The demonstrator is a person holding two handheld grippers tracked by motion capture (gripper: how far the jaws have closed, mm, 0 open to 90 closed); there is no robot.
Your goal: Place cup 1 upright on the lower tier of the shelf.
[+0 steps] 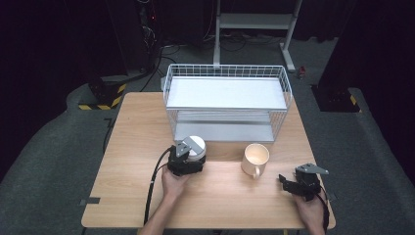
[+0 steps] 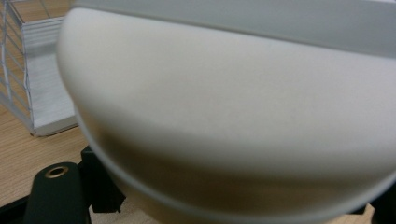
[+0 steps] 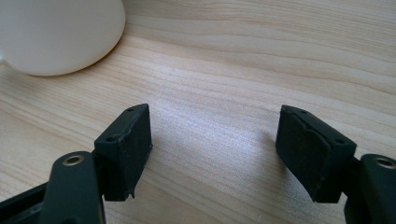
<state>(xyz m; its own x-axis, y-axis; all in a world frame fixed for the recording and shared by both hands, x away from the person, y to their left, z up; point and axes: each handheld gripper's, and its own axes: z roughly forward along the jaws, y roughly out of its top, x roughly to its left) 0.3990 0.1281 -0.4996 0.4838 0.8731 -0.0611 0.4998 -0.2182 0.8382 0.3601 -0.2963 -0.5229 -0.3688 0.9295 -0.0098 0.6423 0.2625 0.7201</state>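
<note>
Currently, the left gripper point(image 1: 188, 155) sits at the centre-left of the wooden table point(image 1: 132, 147), just in front of the white wire rack point(image 1: 227, 100), with its jaws closed around a white bowl-like cup point(image 1: 196, 145). In the left gripper view this cup point(image 2: 224, 116) appears as a pale, rounded wall lying between the two black jaws, its rim toward the camera; the contact of the pads with it is hidden by the cup itself, but the high view shows the cup carried at the gripper's front end, next to the rack's lower shelf. The right gripper point(image 1: 289, 182) rests low near the table's front right corner, in the person's right hand point(image 1: 311, 208). In the right gripper view its jaws stand moderately apart with bare wood grain between the pads point(image 3: 130, 149), gripping nothing. A cream mug point(image 1: 255, 159) stands upright on the table between the two grippers, handle toward the front edge; its lower wall point(image 3: 56, 35) shows at the upper left of the right gripper view, apart from that gripper's jaws. The rack holds two flat white shelves and stands at the table's far edge.
</note>
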